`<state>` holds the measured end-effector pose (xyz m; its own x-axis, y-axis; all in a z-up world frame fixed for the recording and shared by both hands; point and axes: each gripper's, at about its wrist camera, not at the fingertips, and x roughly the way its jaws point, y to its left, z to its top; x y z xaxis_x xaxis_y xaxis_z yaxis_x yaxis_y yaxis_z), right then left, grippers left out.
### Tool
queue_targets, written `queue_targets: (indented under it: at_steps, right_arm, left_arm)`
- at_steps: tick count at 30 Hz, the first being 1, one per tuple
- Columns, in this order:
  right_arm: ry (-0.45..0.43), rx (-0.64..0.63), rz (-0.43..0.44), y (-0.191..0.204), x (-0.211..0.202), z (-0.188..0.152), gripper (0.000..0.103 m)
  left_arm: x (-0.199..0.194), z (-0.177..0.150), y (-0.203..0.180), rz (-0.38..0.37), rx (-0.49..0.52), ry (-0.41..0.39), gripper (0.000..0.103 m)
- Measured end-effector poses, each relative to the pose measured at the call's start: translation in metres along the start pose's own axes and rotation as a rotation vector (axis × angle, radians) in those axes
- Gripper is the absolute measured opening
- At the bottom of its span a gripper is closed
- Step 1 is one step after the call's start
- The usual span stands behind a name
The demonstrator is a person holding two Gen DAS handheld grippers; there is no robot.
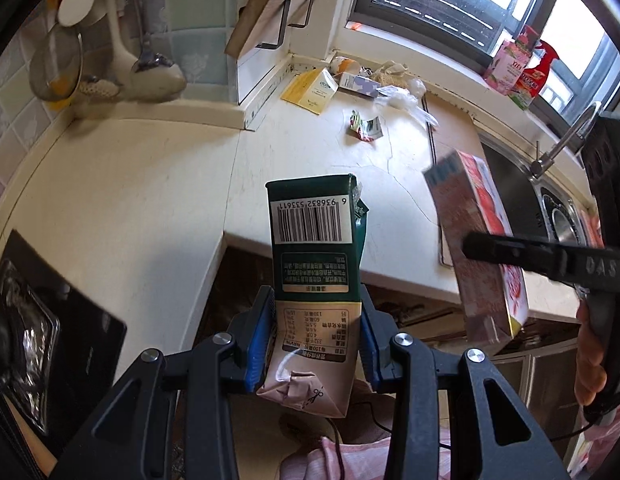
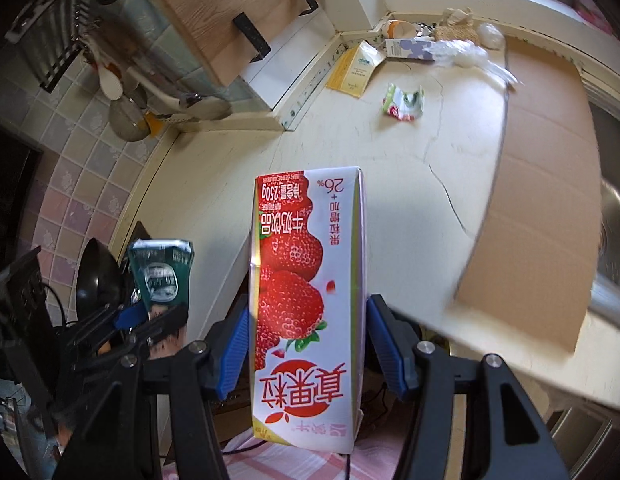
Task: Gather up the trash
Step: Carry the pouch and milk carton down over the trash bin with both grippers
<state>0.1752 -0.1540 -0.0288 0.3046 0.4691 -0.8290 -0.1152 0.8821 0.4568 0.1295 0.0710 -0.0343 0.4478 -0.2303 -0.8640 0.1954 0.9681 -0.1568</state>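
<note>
Two cartons (image 1: 314,264) (image 2: 305,300) lengthwise along claws

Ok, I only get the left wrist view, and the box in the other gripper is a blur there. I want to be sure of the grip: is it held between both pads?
Observer: Yes. The right gripper has the strawberry milk carton between both blue pads.
Operator: Anything large toward the sink? That carton blocks my view.
Observer: A brown cardboard sheet lies on the counter on that side.
</note>
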Motion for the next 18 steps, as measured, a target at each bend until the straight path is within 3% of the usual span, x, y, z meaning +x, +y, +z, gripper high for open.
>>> queue_targets:
  at_steps: [8,18]
  right_arm:
    - [0.059,0.008,-0.039,0.006,0.009,-0.068,0.057]
    - [0.213,0.019,-0.074,0.001,0.085,-0.129,0.057]
  left_arm:
    - [0.007,-0.04,0.014,-0.023,-0.012,0.051,0.037]
    - [0.077,-0.099,0.028,-0.018,-0.025,0.223,0.037]
